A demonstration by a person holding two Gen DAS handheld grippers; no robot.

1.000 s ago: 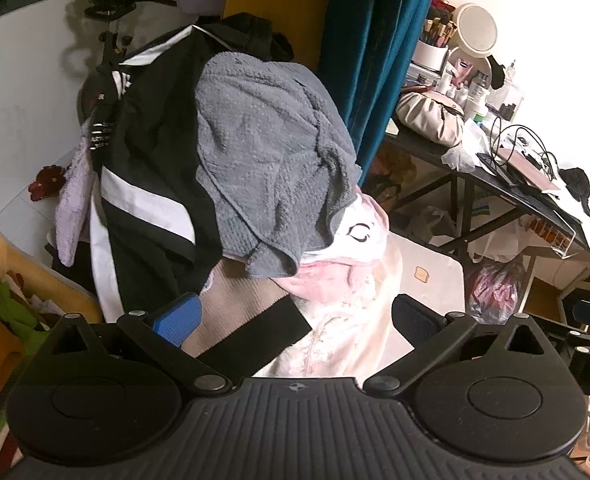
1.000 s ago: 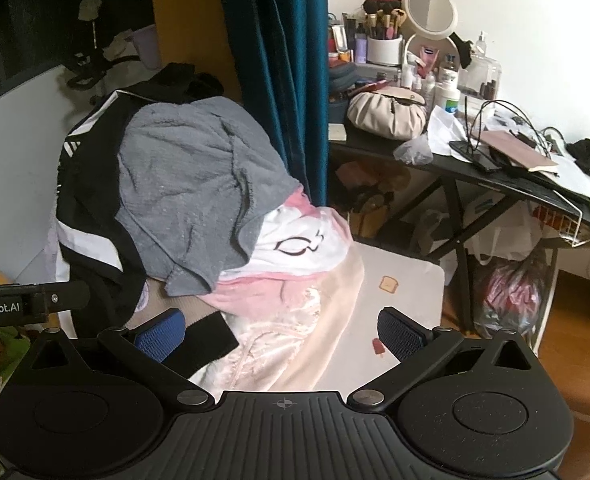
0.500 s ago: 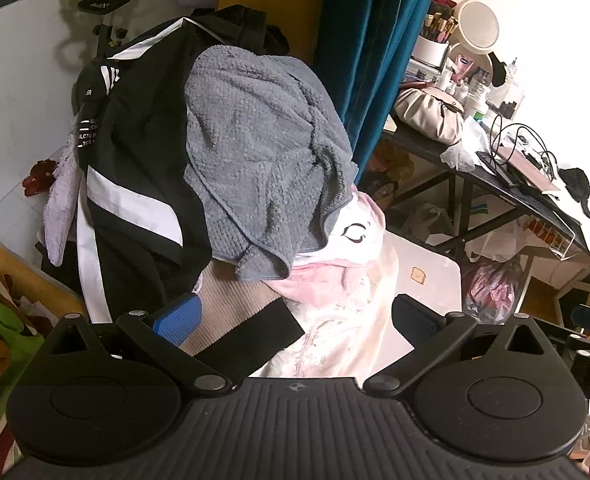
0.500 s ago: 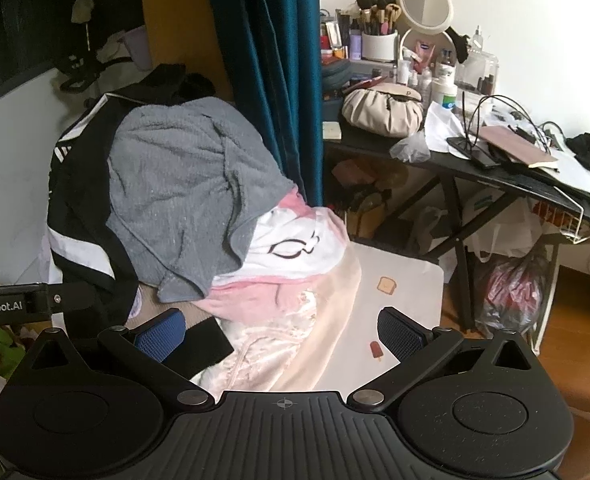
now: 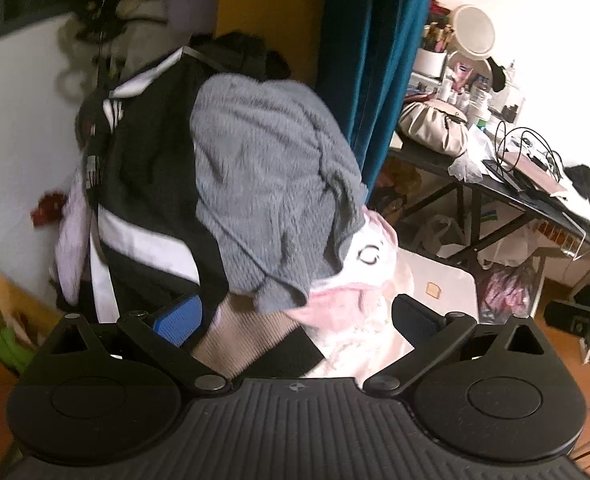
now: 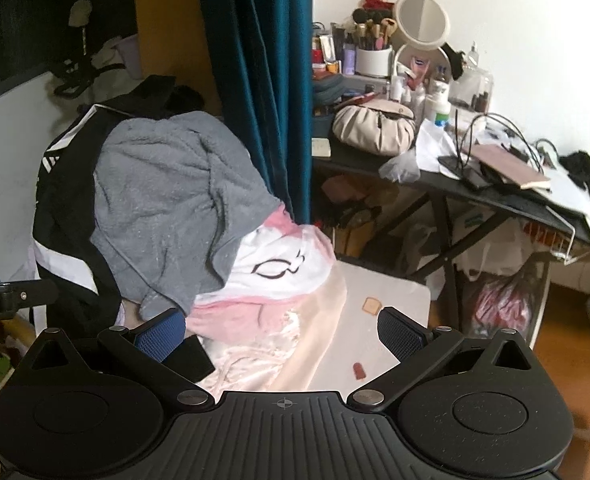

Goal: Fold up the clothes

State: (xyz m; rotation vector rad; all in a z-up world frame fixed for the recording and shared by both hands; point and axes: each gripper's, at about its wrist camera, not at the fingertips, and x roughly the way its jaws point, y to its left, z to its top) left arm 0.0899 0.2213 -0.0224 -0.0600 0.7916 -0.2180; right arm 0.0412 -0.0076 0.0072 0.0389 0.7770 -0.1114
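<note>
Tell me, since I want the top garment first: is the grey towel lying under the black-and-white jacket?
No, the grey towel drapes over the black-and-white jacket on top of the pile.

A heap of clothes: a gray fleece garment (image 5: 263, 184) draped on top, a black jacket with white stripes (image 5: 143, 200) at its 9 o'clock, a pink-and-white garment (image 6: 279, 276) spilling out at 5 o'clock.

Domestic bedroom or dressing corner, indicated by a heap of clothes (image 6: 167, 208) beside a teal curtain (image 6: 259, 80) and a black desk (image 6: 491, 196) crowded with a round vanity mirror (image 6: 422, 21), a cup of makeup brushes (image 6: 371, 56), cosmetic bottles and a beige pouch (image 6: 373, 130).
</note>
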